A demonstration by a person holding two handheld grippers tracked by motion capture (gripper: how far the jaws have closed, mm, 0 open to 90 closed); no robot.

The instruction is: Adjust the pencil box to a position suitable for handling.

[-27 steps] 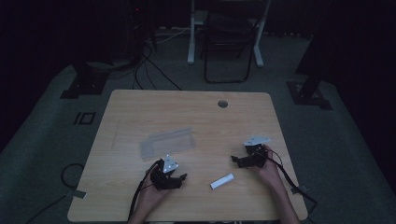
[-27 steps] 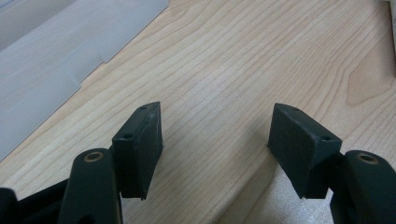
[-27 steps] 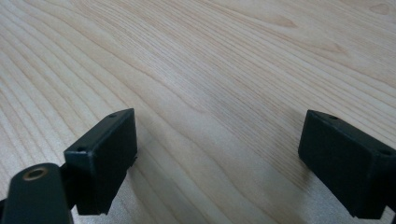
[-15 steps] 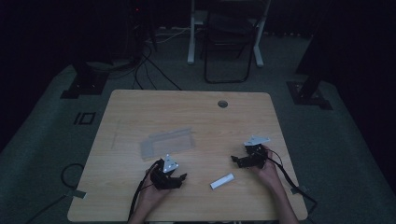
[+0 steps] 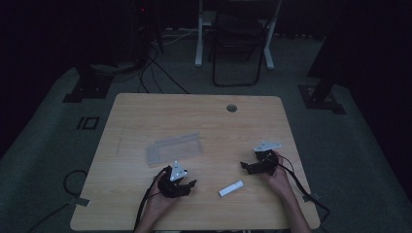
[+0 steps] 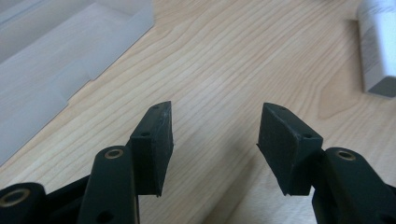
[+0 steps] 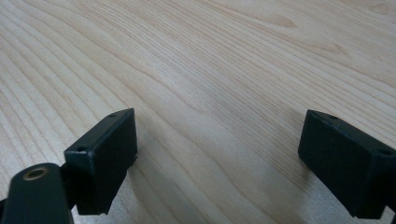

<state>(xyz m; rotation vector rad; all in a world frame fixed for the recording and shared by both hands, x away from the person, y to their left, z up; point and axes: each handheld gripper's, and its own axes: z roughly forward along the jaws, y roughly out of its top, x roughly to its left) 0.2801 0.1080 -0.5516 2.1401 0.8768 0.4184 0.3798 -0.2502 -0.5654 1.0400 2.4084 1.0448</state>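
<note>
High view showed a small white tube (image 5: 231, 188) lying flat on the wooden table (image 5: 194, 116) near its near edge, between the two grippers and touched by neither. The right gripper (image 5: 245, 168) rested on the table just to the tube's far right, held in the person's right hand (image 5: 278, 174); in the right gripper view its jaws stood wide apart over bare wood, with nothing between them. The left gripper (image 5: 190, 184) sat to the tube's left, near it, in the person's left hand (image 5: 160, 201). In the left gripper view its jaws were likewise spread and empty, the white tube (image 6: 379, 46) lay at the upper right, and a clear plastic tray (image 6: 56, 51) lay at the upper left. From above, that clear plastic tray (image 5: 175, 148) lay farther back, near the table's middle, apart from both grippers.
</note>
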